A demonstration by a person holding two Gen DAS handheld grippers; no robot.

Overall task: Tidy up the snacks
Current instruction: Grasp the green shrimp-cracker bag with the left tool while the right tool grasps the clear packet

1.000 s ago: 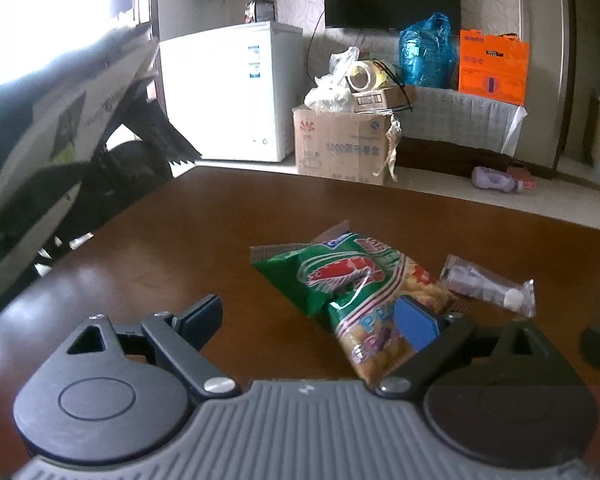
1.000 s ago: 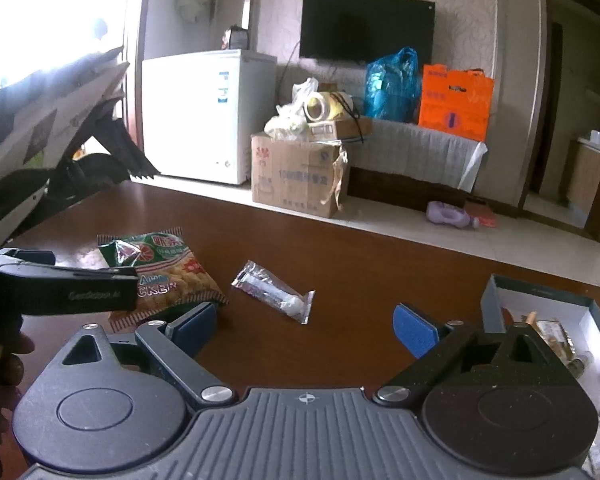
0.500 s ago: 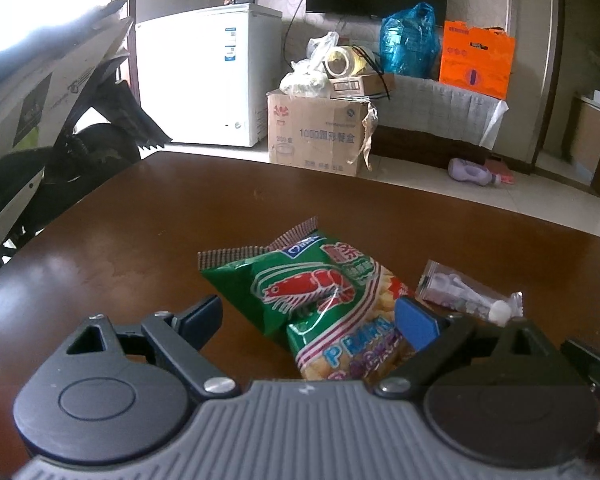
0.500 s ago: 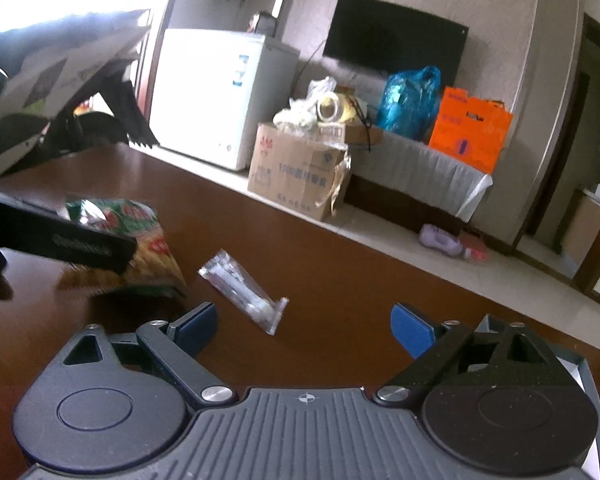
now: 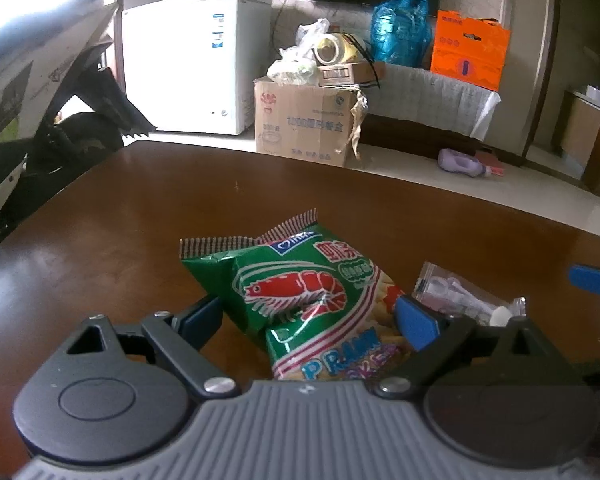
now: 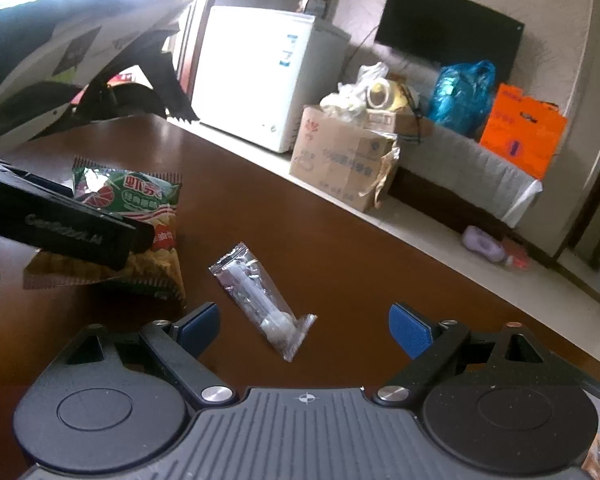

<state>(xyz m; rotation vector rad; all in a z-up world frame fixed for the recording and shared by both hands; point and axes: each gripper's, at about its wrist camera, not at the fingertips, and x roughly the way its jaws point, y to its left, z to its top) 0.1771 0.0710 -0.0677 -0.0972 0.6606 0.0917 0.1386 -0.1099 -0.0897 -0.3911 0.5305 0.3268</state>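
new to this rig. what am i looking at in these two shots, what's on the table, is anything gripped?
No robot arm here: a person holds a two-finger gripper in each hand, and each gripper carries a fisheye camera looking forward along its fingers.

The left wrist view shows the left gripper open, its blue pads either side of a green prawn cracker bag lying on the brown table; they do not look pressed on it.

The right wrist view shows the right gripper open over a small clear packet, which lies flat just ahead of the pads, untouched. The dark bar at its left edge is the left gripper.

Nothing is gripped yet.
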